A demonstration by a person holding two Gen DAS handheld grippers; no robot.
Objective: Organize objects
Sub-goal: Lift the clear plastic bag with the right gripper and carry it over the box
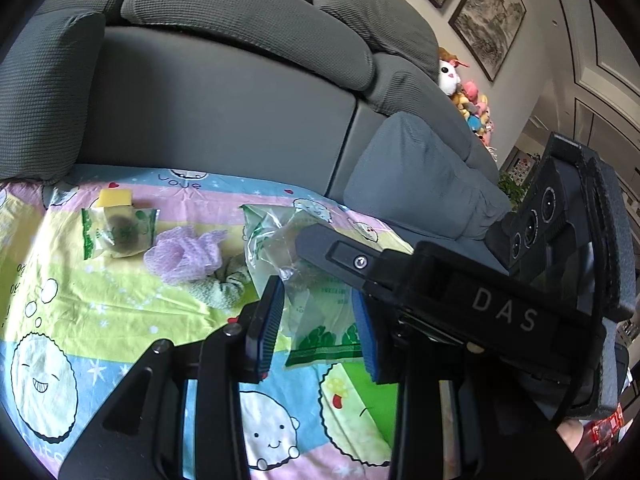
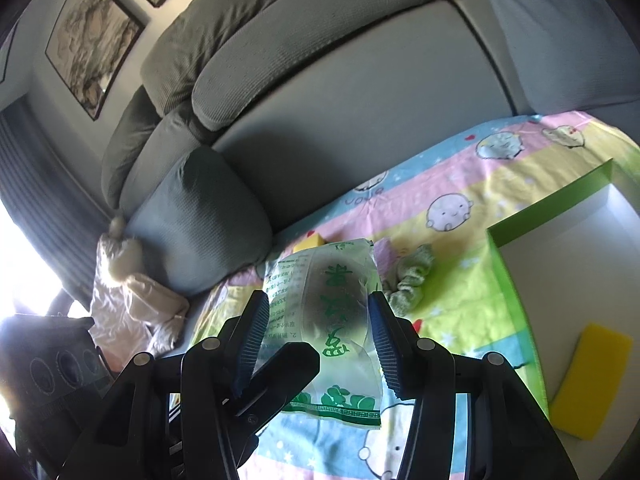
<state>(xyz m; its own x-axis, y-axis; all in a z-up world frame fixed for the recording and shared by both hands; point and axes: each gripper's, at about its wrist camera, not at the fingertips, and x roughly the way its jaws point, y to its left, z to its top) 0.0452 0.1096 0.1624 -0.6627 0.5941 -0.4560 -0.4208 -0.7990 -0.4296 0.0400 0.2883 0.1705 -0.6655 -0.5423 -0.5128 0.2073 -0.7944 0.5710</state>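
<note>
Close wrist views, shared packet [image 1: 320,312]

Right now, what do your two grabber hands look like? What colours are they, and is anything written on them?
Both are black plastic frames with silver screws. The left gripper has two fingers with blue ribbed pads. The right gripper looks the same, with dark ribbed pads. Seen from the left camera, its black body says "DAS" in pale letters and has three round lenses. No cables show.

Both hand-held grippers stand with jaws parted — left hand-held gripper [image 1: 316,322] crossing close beside right hand-held gripper [image 2: 318,340].
</note>
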